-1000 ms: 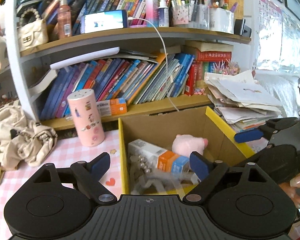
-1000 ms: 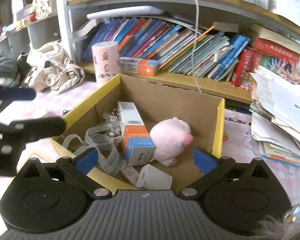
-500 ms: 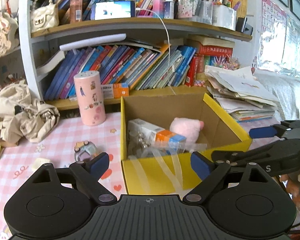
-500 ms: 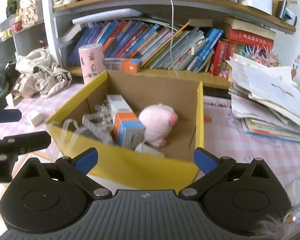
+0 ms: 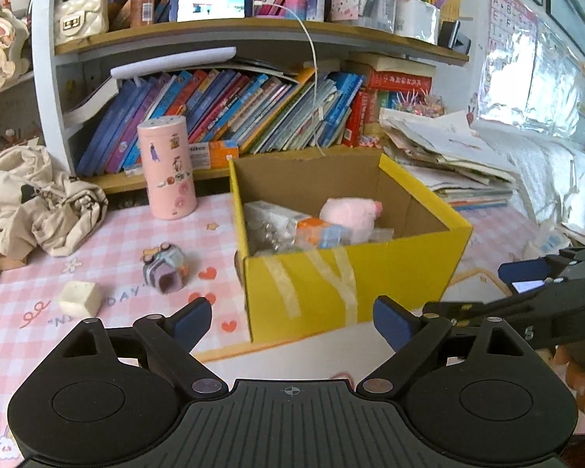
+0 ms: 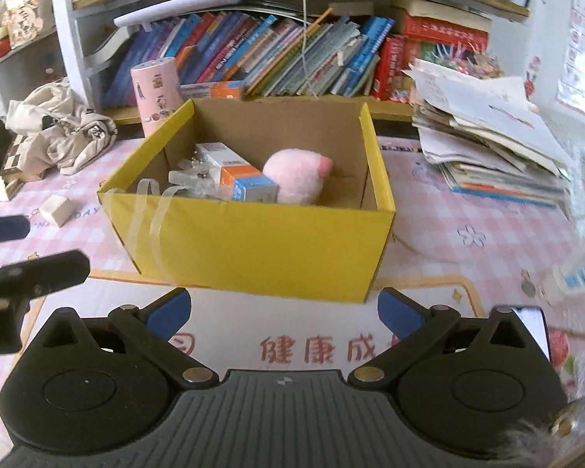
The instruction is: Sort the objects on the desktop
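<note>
Both the left gripper (image 5: pixel 290 314) and right gripper (image 6: pixel 282 310) are hanging spread apart and empty before the yellow cardboard box (image 6: pixel 261 241), which is holding a pink plush toy (image 6: pixel 298 177); the small cream cube (image 5: pixel 78 297) and purple toy (image 5: pixel 165 269) are lying outside it; reaching left is risking a knock against the loose tape strips (image 5: pixel 333 273)

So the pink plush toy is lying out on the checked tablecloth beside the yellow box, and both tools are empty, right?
Not quite. The pink plush toy lies inside the yellow box, beside the orange-and-blue carton, as the right wrist view shows. Both tools are indeed empty.
</note>
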### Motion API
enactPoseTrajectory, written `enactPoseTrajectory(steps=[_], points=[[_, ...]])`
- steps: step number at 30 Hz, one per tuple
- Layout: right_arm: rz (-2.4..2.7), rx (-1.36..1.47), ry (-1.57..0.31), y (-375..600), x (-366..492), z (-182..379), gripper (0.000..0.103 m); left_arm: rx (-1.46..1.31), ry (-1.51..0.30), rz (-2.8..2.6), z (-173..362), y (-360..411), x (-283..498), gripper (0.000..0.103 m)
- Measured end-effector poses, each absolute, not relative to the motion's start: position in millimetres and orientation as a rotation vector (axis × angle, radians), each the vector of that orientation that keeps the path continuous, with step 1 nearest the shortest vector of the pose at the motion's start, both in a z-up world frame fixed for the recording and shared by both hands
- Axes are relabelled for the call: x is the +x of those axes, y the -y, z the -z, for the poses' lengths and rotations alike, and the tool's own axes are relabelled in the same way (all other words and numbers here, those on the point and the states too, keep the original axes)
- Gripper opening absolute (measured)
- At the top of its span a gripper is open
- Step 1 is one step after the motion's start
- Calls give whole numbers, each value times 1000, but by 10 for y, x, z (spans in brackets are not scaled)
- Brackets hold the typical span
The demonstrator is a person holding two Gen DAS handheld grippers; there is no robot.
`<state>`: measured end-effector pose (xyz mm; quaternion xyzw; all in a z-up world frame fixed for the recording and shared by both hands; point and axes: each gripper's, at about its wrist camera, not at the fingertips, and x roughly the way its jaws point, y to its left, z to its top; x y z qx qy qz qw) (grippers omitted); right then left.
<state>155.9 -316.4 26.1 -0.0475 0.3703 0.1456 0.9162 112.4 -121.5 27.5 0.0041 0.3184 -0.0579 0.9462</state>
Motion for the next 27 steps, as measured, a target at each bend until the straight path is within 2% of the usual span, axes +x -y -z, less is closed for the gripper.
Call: enactPoseTrajectory(steps=[8,27], points=[[-238,-73,-789,2978,1276,-268,103,27,-655,142,-303,984,907,96],[-172,-54,-805,2450,682,-248,103,41,-654,207,-312,451,500,96]])
